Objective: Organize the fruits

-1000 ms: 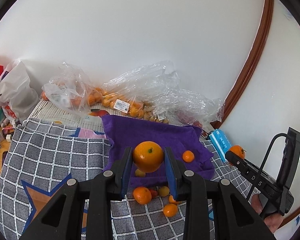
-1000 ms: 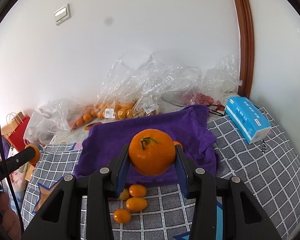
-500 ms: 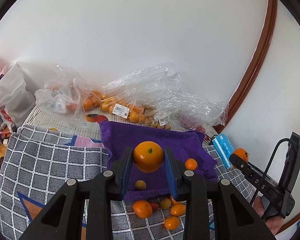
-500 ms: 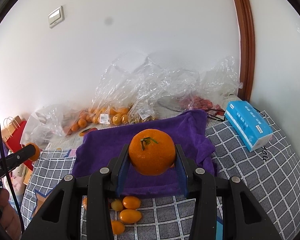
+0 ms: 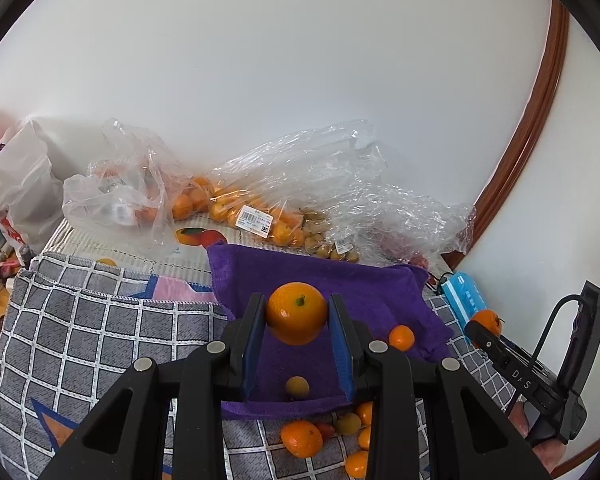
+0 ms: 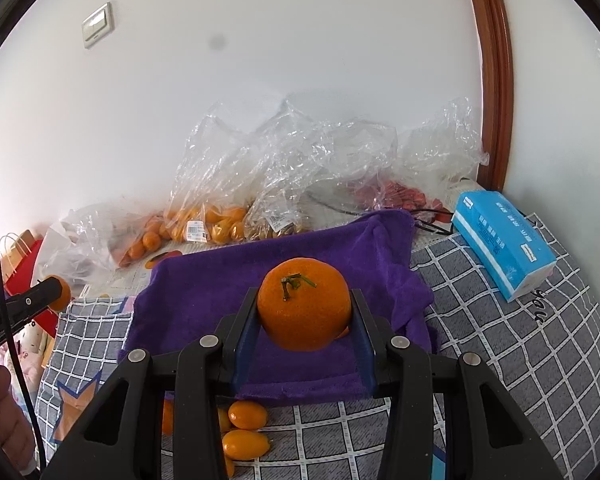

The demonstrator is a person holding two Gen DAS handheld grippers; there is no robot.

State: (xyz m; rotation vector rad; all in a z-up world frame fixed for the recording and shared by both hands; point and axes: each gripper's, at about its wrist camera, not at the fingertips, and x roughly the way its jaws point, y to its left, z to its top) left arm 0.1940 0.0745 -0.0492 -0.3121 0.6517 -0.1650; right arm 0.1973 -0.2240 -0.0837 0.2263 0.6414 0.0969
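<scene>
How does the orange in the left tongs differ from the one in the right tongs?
The orange in the left tongs looks smaller and shows only a short green nub, while the orange in the right tongs looks larger, fills its gap and carries a curled green stem. Both are clamped between blue pads above the purple towel.

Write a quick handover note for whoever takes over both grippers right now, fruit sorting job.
Left gripper: shut on a small orange, held above the purple towel.
Right gripper: shut on a larger stemmed orange, also above the towel.
On the towel: one mandarin and one small yellowish fruit.
Left: set both oranges down, then move the loose pile and kumquats lying on the checked cloth at the towel's near edge.
</scene>
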